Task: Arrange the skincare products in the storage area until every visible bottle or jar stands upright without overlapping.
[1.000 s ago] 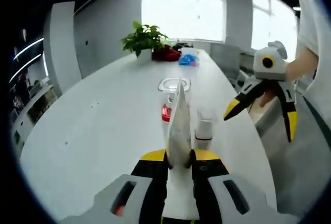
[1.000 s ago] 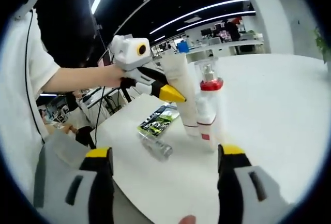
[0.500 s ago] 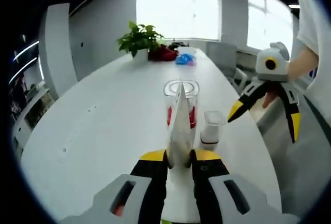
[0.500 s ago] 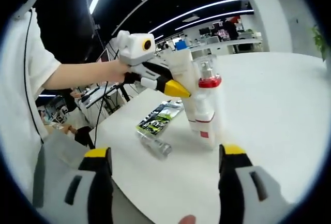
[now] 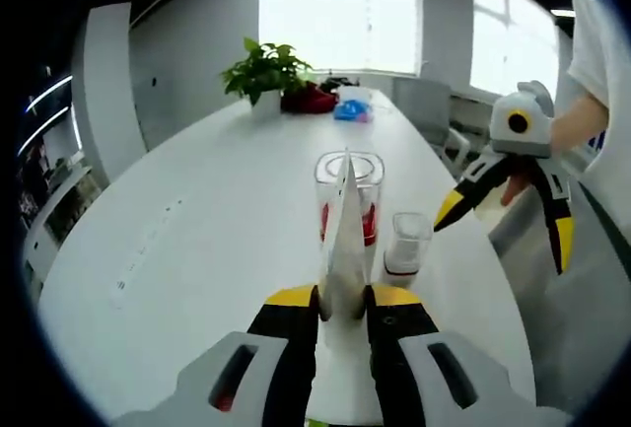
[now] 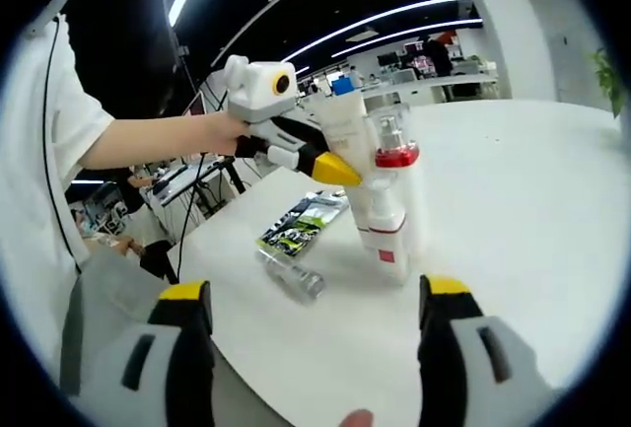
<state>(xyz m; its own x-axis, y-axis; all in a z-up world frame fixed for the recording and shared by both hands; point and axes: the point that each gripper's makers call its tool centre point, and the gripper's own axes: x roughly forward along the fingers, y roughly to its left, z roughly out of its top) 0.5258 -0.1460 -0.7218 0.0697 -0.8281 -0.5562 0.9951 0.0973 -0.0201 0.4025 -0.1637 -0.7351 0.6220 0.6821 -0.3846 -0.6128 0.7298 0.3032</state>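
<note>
My left gripper [image 5: 345,299] is shut on a white tube [image 5: 345,235], which I see edge-on with its crimped end up. Just behind the tube stands a clear bottle with a red collar [image 5: 367,185], and a small white jar with a clear cap [image 5: 406,245] stands to its right. In the right gripper view the left gripper [image 6: 340,169] holds the tube [image 6: 340,131] upright against the clear bottle [image 6: 396,200]; the tube's lower end is hidden. My right gripper [image 6: 315,294] is open with nothing between its jaws, and it hangs open at the table's right edge [image 5: 498,240].
A flat green and black packet [image 6: 301,225] and a small clear bottle [image 6: 293,277] lie on the white table [image 6: 532,180] near its edge. A potted plant [image 5: 264,72] with red and blue items beside it stands at the far end. A person's arm holds each gripper.
My left gripper has carried the tube closer to the clear bottle and the small jar over the last second. The right gripper has stayed open and still.
</note>
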